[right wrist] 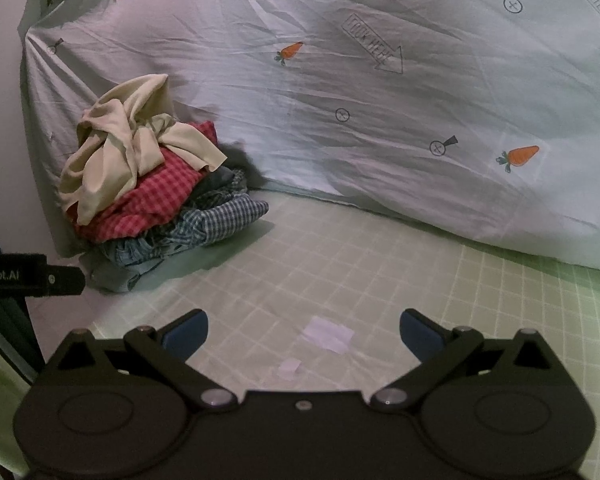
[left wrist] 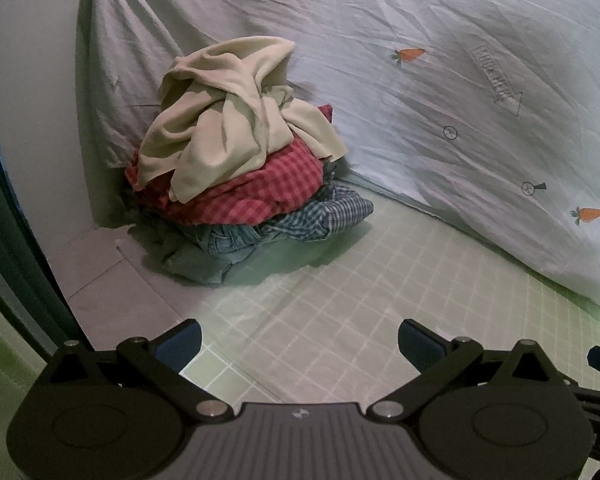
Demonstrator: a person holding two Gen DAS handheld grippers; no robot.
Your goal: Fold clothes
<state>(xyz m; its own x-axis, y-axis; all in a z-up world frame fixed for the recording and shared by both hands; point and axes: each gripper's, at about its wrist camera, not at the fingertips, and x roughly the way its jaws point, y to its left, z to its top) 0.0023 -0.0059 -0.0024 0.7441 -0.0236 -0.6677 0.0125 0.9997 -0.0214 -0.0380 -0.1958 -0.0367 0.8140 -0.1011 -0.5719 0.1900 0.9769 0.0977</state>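
The heap of crumpled clothes sits in the far left corner of the pale green gridded cutting mat, pressed against the hanging white sheet printed with orange carrots. On top lies a rumpled cream cotton garment, draped over a red-and-white checked shirt; under that are a blue-and-white checked shirt and some faded blue denim spilling onto the mat.

Nothing looks folded yet, so the step in hand is probably lifting off the first piece. The cream garment is the sensible choice, being uppermost and free. It would be best pinched at a raised fold near its edge, one layer only, so the red shirt beneath does not come with it, then carried to the open mat in front and spread flat.

The left gripper hovers over bare mat, well short of the heap, its fingers spread wide with nothing between them. The right gripper is likewise fully parted and empty, above two small pale paper scraps.
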